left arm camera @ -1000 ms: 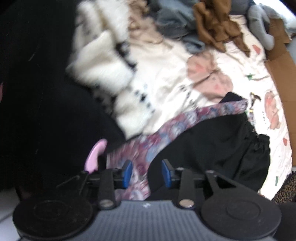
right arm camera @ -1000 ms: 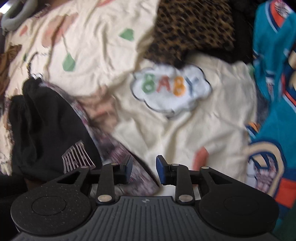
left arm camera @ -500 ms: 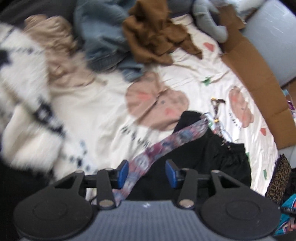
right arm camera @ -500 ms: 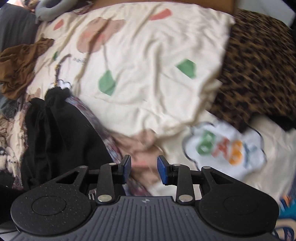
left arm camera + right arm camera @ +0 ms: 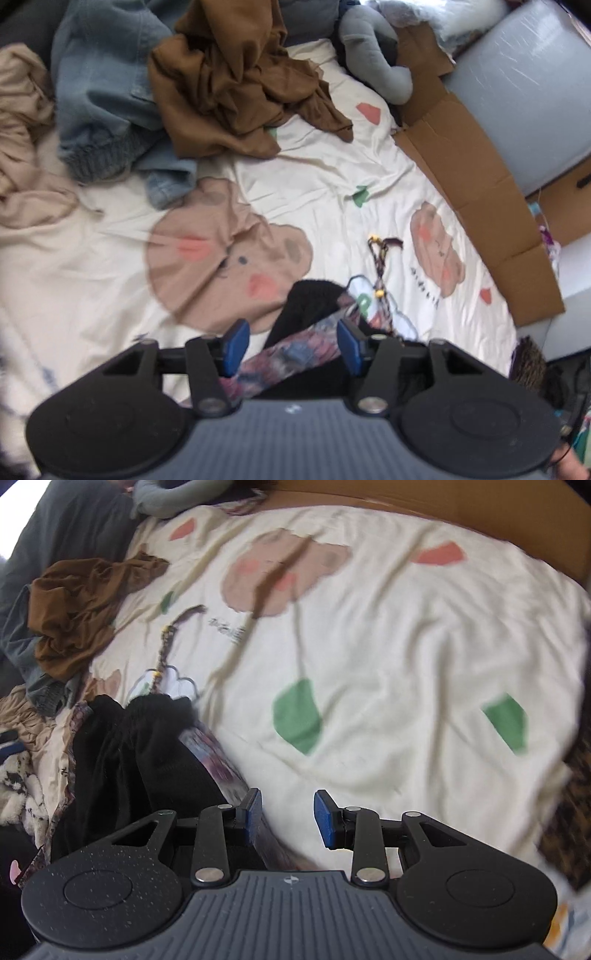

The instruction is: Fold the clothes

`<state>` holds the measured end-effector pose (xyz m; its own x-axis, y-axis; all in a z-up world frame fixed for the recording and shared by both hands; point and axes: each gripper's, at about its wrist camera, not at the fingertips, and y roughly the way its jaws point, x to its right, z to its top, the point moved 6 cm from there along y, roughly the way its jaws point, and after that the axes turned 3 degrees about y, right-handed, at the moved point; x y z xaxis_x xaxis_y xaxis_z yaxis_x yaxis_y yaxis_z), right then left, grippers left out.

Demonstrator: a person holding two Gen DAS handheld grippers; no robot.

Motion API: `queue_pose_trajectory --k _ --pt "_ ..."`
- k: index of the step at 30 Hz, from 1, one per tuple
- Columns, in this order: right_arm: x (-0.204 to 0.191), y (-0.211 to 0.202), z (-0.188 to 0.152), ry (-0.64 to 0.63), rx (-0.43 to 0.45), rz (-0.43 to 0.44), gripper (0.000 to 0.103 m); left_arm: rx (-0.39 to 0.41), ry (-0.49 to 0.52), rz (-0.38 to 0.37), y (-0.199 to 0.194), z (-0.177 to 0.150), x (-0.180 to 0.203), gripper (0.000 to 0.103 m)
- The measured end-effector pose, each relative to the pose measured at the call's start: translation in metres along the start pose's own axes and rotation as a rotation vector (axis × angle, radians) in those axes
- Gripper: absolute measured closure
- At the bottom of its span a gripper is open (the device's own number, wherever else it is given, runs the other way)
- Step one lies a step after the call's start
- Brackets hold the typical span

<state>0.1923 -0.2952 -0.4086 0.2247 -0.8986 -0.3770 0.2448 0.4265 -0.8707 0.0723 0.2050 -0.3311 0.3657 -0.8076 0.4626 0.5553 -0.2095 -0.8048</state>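
A: Where is the garment found?

B: A black garment [image 5: 314, 306] with a floral band [image 5: 295, 350] is seen lying on the bed [image 5: 325, 177], at the near edge of the left wrist view. In the right wrist view it is bunched at the near left [image 5: 140, 760], with the band [image 5: 218, 760] running along its right side.

A: How are the jaws of the left gripper [image 5: 291, 345] set?

B: They are being opened. The band is seen between them, but no pad is pressed on it.

A: And the right gripper [image 5: 288, 818]?

B: Its jaws are held apart, with nothing gripped. The band is passed just by its left pad; only bare sheet is seen in the gap.

A: What else is shown?

B: A brown cloth [image 5: 236, 77] and jeans [image 5: 103, 85] are piled at the far left, and a beige cloth [image 5: 22, 147] farther left. Cardboard [image 5: 476, 192] is laid along the right side of the bed. A cord [image 5: 380, 266] is stretched on the sheet just beyond the garment.
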Motion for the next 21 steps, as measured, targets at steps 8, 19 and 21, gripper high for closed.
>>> queue_pose_trajectory --k 8,19,21 --pt "-0.027 0.038 0.038 -0.124 0.031 0.047 0.065 0.012 0.031 -0.045 0.050 0.007 0.030 0.047" --pt "-0.073 0.074 0.060 -0.143 0.054 0.151 0.065 -0.008 -0.014 -0.026 0.096 -0.003 0.035 0.064" --pt "-0.078 0.078 0.061 -0.146 0.056 0.158 0.065 -0.002 -0.024 -0.016 0.101 -0.007 0.035 0.071"
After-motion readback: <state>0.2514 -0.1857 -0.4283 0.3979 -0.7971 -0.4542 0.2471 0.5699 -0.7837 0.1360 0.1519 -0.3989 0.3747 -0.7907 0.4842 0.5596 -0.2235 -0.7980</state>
